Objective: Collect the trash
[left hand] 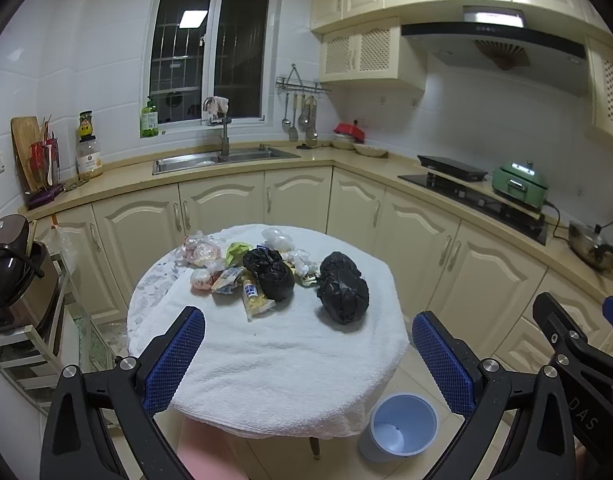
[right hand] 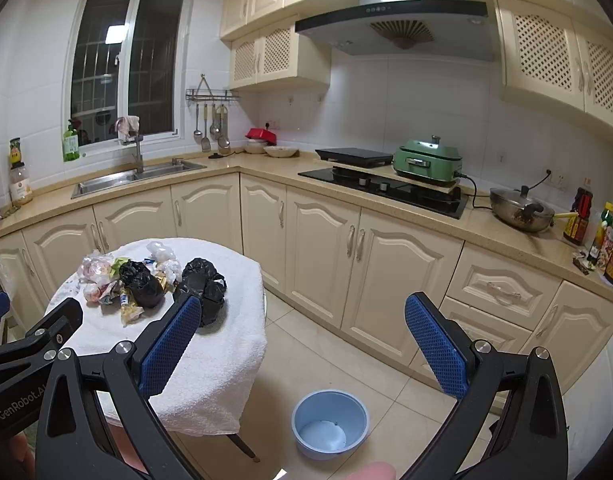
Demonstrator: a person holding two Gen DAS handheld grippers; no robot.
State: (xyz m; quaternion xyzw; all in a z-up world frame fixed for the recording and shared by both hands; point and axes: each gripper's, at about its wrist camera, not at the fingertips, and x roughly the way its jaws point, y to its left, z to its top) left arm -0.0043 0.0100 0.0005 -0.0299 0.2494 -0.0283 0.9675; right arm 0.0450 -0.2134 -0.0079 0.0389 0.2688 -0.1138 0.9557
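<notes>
Clearly nothing is picked up yet. The left gripper (left hand: 308,356) hangs above the near edge of the round table (left hand: 290,392), its blue pads spread wide and empty. The right gripper (right hand: 302,346) is also wide and empty, more over the floor beside the table, where the blue bin (right hand: 330,424) stands open.

The trash lies in one heap on the white towel at the far side of the table. Two knotted black bags stand out: one (left hand: 343,288) sits a little apart on the right, the other (left hand: 269,273) touches the small wrappers. I judge both as soft and light, with slippery film that gives way under the pads, so the bunched top looks to me the best place to pinch. The yellow packet (left hand: 255,300) lies flat and thin; I think it needs a grip at its raised edge. The crumpled clear plastic (left hand: 280,240) behind should be almost weightless and may spring back.
</notes>
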